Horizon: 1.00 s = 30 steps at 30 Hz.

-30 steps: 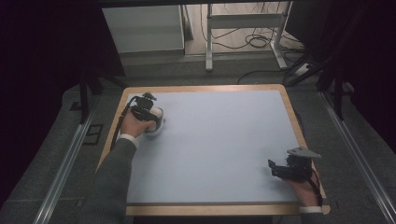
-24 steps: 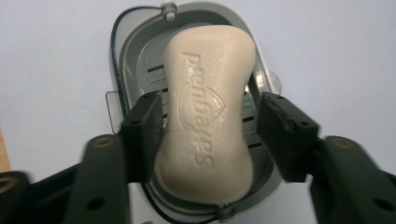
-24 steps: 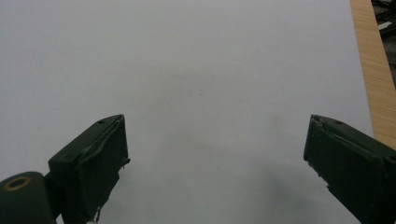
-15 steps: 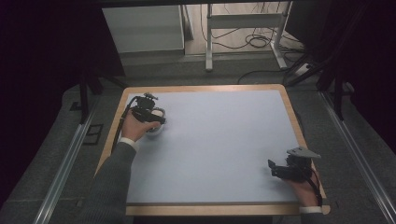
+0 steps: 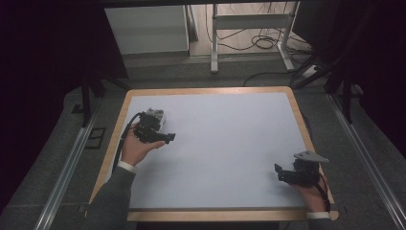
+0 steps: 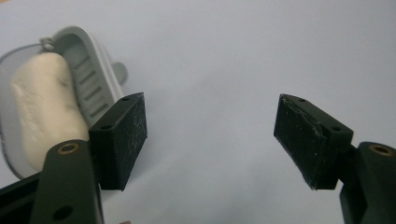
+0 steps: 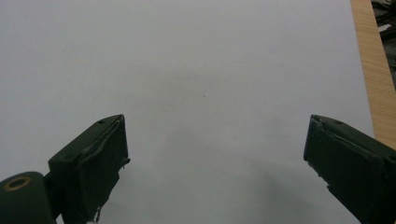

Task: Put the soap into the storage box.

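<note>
Fingers (image 6: 119,140) of your left gripper (image 5: 165,137) have just been opening, nothing between them; the soap dish (image 6: 60,98) sits released near the surface's (image 5: 225,143) far left corner. Right gripper (image 5: 282,173) rests apart-fingered near the right edge. Next, withdraw cleanly.

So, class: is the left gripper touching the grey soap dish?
Apart. In the left gripper view the left gripper has open jaws with only bare table between them; the soap dish lies outside and beyond its left pad.
</note>
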Each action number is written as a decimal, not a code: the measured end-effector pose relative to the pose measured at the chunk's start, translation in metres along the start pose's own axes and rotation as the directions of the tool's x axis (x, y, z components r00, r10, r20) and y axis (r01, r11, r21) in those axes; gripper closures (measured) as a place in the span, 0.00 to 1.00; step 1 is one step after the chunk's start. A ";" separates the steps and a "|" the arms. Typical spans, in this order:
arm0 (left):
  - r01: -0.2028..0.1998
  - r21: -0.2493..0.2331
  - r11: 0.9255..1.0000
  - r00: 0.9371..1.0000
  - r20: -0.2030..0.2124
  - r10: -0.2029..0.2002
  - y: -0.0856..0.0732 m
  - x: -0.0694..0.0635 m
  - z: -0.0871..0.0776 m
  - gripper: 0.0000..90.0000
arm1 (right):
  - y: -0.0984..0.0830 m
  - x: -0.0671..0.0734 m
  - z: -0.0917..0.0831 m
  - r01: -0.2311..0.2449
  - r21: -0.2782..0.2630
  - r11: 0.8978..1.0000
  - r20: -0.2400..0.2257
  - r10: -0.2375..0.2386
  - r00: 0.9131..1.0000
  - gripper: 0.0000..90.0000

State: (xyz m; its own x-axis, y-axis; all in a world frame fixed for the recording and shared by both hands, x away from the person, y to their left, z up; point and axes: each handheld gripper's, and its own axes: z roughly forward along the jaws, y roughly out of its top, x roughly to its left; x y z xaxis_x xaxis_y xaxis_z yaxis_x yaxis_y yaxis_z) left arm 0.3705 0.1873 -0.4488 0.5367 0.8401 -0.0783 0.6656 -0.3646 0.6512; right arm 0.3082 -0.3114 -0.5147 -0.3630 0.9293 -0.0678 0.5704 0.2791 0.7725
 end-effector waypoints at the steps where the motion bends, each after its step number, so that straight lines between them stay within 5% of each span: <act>1: -0.002 -0.007 1.000 1.000 0.008 0.002 -0.005 -0.002 -0.001 0.29 | 0.000 0.000 0.000 0.000 0.000 1.000 0.000 0.000 1.000 0.07; 8: -0.025 -0.036 0.999 0.999 0.028 0.026 -0.038 -0.017 -0.005 0.29 | 0.000 0.000 0.000 0.002 0.001 1.000 0.001 -0.002 1.000 0.07; 17: 0.011 -0.040 0.999 0.998 0.069 -0.008 -0.077 -0.032 0.002 0.28 | 0.000 0.002 0.000 0.010 0.001 1.000 0.003 -0.010 1.000 0.07; 30: 0.051 -0.025 0.998 0.996 0.077 -0.049 -0.104 -0.035 0.011 0.28 | 0.000 0.002 0.000 0.017 0.002 1.000 0.007 -0.017 1.000 0.07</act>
State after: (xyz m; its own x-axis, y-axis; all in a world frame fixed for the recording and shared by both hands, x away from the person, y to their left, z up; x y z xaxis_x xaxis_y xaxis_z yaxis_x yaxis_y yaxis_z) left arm 0.2885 0.1912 -0.5224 0.5414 0.8238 -0.1678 0.6792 -0.3109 0.6649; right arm 0.3077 -0.3097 -0.5147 -0.3672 0.9262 -0.0854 0.5654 0.2952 0.7701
